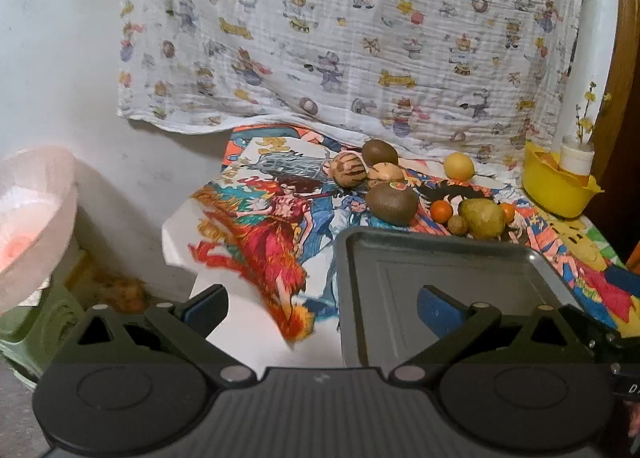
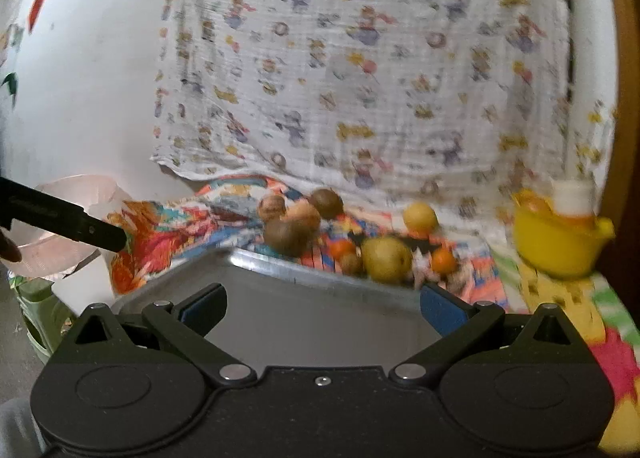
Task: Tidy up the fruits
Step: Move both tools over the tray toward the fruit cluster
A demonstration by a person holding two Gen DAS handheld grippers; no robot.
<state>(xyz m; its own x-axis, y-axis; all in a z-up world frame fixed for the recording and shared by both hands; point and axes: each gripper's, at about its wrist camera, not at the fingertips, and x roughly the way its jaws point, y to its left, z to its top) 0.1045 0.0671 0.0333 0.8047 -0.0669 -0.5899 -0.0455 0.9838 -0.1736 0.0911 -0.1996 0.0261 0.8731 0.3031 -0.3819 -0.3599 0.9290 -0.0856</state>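
Several fruits lie on a colourful cartoon cloth: a brown kiwi (image 1: 391,203) with a sticker, another kiwi (image 1: 379,151), two striped tan fruits (image 1: 349,169), a yellow lemon (image 1: 458,166), a green pear (image 1: 481,218), small oranges (image 1: 441,211) and a walnut (image 1: 457,225). An empty grey metal tray (image 1: 440,278) sits in front of them. My left gripper (image 1: 320,312) is open and empty, at the tray's near left edge. My right gripper (image 2: 322,308) is open and empty above the tray (image 2: 320,322). The right wrist view is blurred; pear (image 2: 386,260) and kiwi (image 2: 289,236) show beyond the tray.
A yellow bowl (image 1: 556,185) holding a white cup stands at the right. A pink bowl (image 1: 28,217) sits at the left beyond the table, above a green stool (image 1: 32,318). A patterned cloth (image 1: 340,29) hangs behind. The left gripper's arm (image 2: 60,219) shows in the right wrist view.
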